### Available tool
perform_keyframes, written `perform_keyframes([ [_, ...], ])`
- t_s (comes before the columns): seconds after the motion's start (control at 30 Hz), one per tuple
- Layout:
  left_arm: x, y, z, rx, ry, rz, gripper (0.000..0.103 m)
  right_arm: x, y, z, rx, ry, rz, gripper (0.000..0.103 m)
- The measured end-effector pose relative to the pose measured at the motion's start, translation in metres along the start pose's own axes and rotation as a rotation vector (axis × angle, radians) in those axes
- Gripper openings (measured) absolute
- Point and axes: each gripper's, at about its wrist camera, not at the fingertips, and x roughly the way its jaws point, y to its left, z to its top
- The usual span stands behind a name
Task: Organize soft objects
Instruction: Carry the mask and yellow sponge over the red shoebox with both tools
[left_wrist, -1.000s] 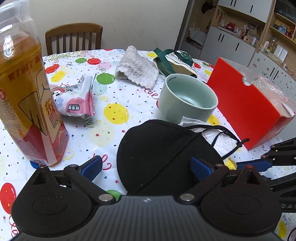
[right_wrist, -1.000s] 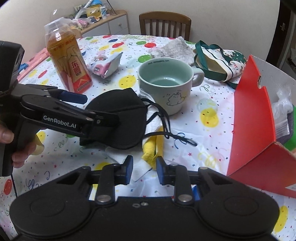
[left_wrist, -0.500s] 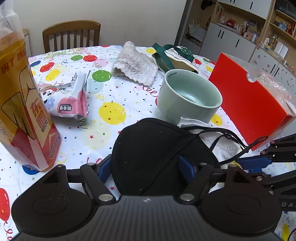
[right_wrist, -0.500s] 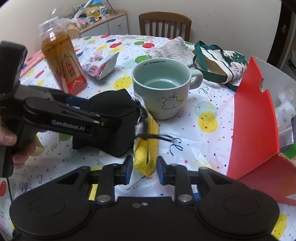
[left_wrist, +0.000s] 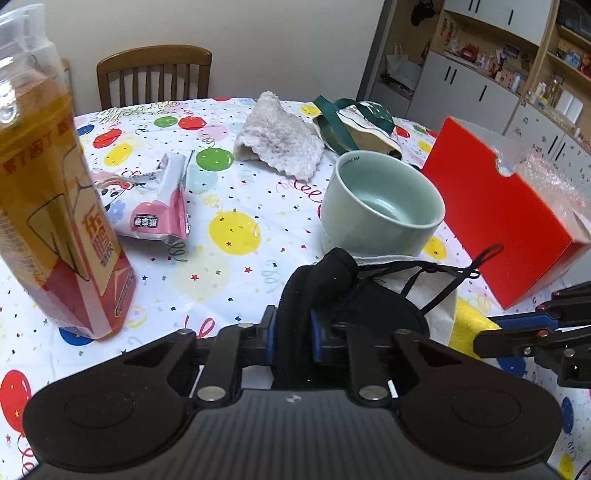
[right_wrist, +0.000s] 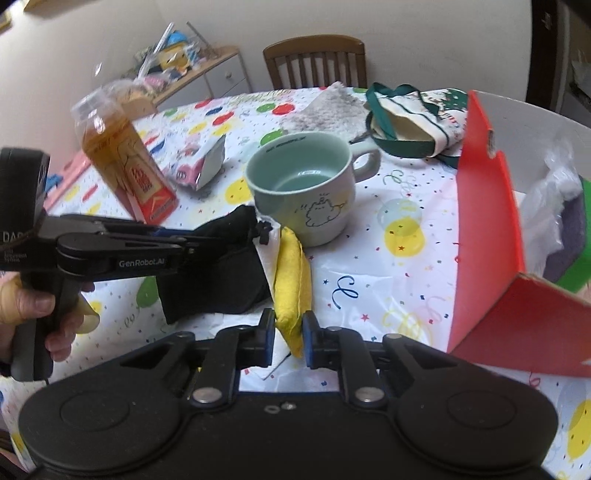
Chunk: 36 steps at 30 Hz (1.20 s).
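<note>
Two soft things in hand at once: black face mask (left_wrist: 325, 291) bunched between the pads of the left claw (left_wrist: 293, 328), yellow cloth pad (right_wrist: 291, 291) pinched at its near end by the right claw (right_wrist: 289, 334). Both sets of jaws just closing, fabric between each pair. Both pieces just in front of the green mug (right_wrist: 303, 192) on the bench (left_wrist: 236, 229), mask and yellow pad side by side and touching, a white sheet (right_wrist: 269, 240) between them.

Likely very light, limp, no stiffness; bound to sag and fold under own weight. Not fragile, not slippery against rubber pads. Thin ear loops (left_wrist: 443, 275) trailing loose toward the red box (left_wrist: 498, 221), apt to snag on mug or yellow pad. Best grip on a gathered fold of the body, as now, not on the loops. Fluffy grey cloth (left_wrist: 280, 142) farther back, untouched.
</note>
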Motion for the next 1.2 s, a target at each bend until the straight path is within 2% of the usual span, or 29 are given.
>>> perform_keyframes([
  [0.17,-0.009,-0.006,-0.001,0.008,-0.02,0.01,0.008,-0.012,-0.005,-0.002,0.058,-0.012,-0.018,0.013],
  [0.4,-0.038,-0.014,-0.003,0.001,-0.059,0.015,0.007,-0.042,-0.011,-0.007,0.095,-0.04,-0.031,0.012],
  [0.67,-0.072,-0.021,-0.003,-0.063,-0.101,0.033,0.007,-0.076,-0.017,-0.009,0.086,-0.079,-0.036,0.012],
  [1.0,-0.113,-0.056,0.013,-0.098,-0.185,0.024,0.007,-0.128,-0.038,-0.008,0.102,-0.177,-0.012,0.012],
  [1.2,-0.127,-0.089,0.03,-0.097,-0.234,-0.013,0.007,-0.162,-0.058,-0.003,0.099,-0.25,-0.015,0.012],
])
